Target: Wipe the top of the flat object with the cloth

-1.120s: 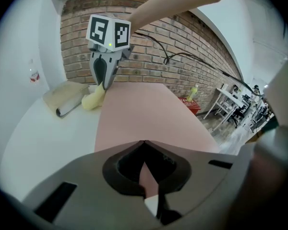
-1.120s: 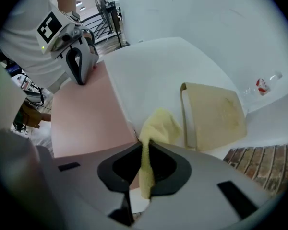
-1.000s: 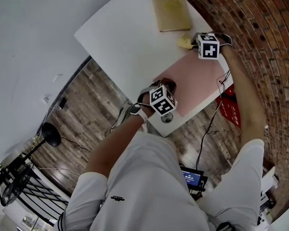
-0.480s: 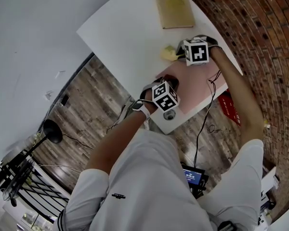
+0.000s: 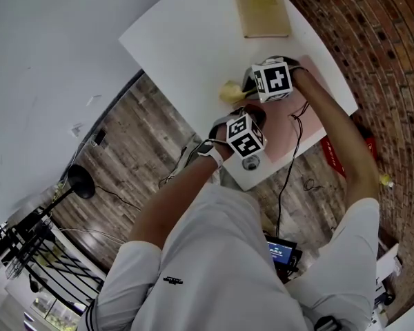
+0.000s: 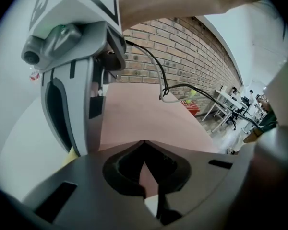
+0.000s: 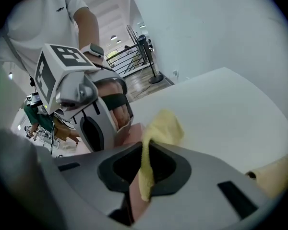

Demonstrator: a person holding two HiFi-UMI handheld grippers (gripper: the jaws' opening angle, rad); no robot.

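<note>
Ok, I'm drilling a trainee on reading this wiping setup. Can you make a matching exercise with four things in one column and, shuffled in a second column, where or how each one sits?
Things
1. yellow cloth
2. pink mat
3. tan board
4. left gripper

Place or state
a. at the far end of the white table, clear of both grippers
b. pinched in the jaws of the right gripper
c. jaws together, down at the mat's near edge
d. lying flat on the table beneath the left gripper

Pairs: 1-b, 2-d, 3-a, 4-c
</note>
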